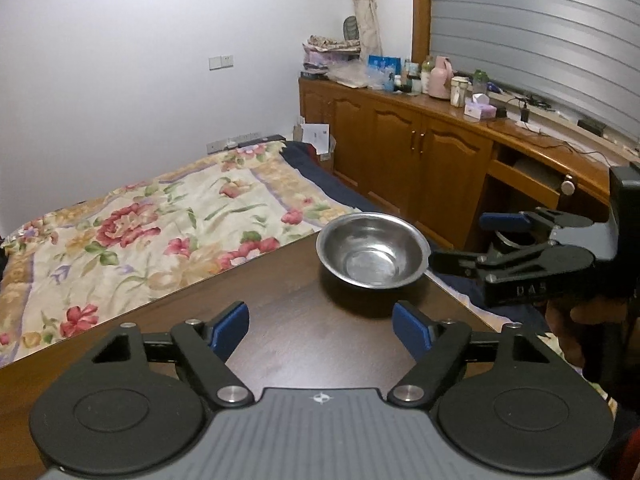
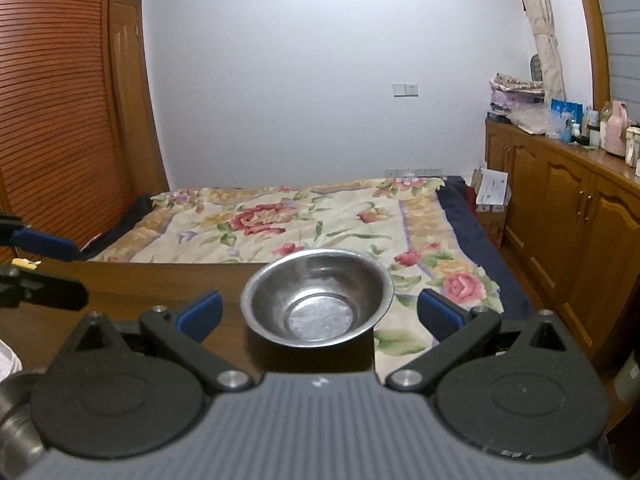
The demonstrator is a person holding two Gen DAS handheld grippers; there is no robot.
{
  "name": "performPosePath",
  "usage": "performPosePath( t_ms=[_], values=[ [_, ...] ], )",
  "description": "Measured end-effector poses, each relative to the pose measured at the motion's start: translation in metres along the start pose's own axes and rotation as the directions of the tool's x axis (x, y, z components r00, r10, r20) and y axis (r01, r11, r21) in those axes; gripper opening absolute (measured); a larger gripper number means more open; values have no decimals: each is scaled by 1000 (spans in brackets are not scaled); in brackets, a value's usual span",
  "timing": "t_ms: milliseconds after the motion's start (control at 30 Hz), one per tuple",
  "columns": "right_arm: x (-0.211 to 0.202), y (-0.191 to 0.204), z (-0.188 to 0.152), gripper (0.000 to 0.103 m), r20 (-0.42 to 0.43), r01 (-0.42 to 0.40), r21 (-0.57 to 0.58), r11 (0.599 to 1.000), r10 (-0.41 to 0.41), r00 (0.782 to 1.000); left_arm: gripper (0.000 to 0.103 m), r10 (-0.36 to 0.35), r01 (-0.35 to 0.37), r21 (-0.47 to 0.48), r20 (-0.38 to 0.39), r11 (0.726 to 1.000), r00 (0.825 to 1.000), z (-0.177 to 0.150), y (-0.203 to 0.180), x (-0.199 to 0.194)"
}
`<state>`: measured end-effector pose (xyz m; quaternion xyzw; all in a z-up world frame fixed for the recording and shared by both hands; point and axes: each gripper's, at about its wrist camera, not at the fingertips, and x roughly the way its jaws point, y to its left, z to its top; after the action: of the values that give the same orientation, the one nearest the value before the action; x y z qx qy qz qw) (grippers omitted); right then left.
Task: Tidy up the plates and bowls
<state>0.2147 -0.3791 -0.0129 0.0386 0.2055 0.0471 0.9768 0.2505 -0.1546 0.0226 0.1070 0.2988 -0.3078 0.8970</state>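
A single steel bowl (image 1: pixel 372 252) (image 2: pixel 318 298) stands upright and empty near the far right corner of a dark wooden table (image 1: pixel 200 300) (image 2: pixel 140 280). My left gripper (image 1: pixel 320 328) is open over the table, a short way in front of the bowl, with nothing between its blue pads. It also shows at the left edge of the right wrist view (image 2: pixel 52 266). My right gripper (image 2: pixel 319 314) (image 1: pixel 468 240) is open and points at the bowl from the right. Its fingertips reach to about the bowl's rim, and I see no contact.
A bed with a flowered quilt (image 1: pixel 160 224) (image 2: pixel 320 220) lies just past the table's far edge. A wooden cabinet (image 1: pixel 420 152) crowded with bottles and boxes runs along the right. A louvred wardrobe door (image 2: pixel 60 100) stands at left. A hand (image 1: pixel 580 320) holds the right gripper.
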Motion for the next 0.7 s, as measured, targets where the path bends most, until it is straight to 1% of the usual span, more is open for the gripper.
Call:
performPosePath(
  t_ms=[67, 200, 300, 333, 433, 500, 600, 700],
  values=[
    [5, -3, 0, 103, -4, 7, 2, 1000, -7, 1000, 81, -1, 1, -10, -7, 1000, 1000, 5, 1, 12],
    [16, -14, 1, 103, -18, -9, 46, 999, 10, 1000, 76, -27, 27, -30, -17, 999, 999, 14, 3, 33],
    [24, -20, 1, 102, -27, -13, 72, 997, 15, 1000, 71, -43, 42, -31, -34, 999, 999, 18, 3, 51],
    [26, -22, 0, 101, -31, -14, 78, 997, 16, 999, 69, -49, 47, -32, -38, 998, 998, 20, 3, 57],
    [34, -26, -2, 90, -48, -18, 107, 994, 23, 999, 68, -55, 53, -40, -51, 998, 997, 23, 3, 71],
    [38, -27, -3, 90, -59, -29, 121, 992, 36, 998, 68, -56, 54, -45, -61, 998, 997, 25, 4, 81],
    [44, -31, -3, 87, -73, -30, 121, 992, 39, 997, 67, -63, 59, -48, -73, 997, 995, 26, 7, 92],
    [48, -34, -5, 83, -92, -36, 131, 991, 48, 995, 64, -71, 66, -59, -87, 996, 994, 28, 10, 103]
  ],
)
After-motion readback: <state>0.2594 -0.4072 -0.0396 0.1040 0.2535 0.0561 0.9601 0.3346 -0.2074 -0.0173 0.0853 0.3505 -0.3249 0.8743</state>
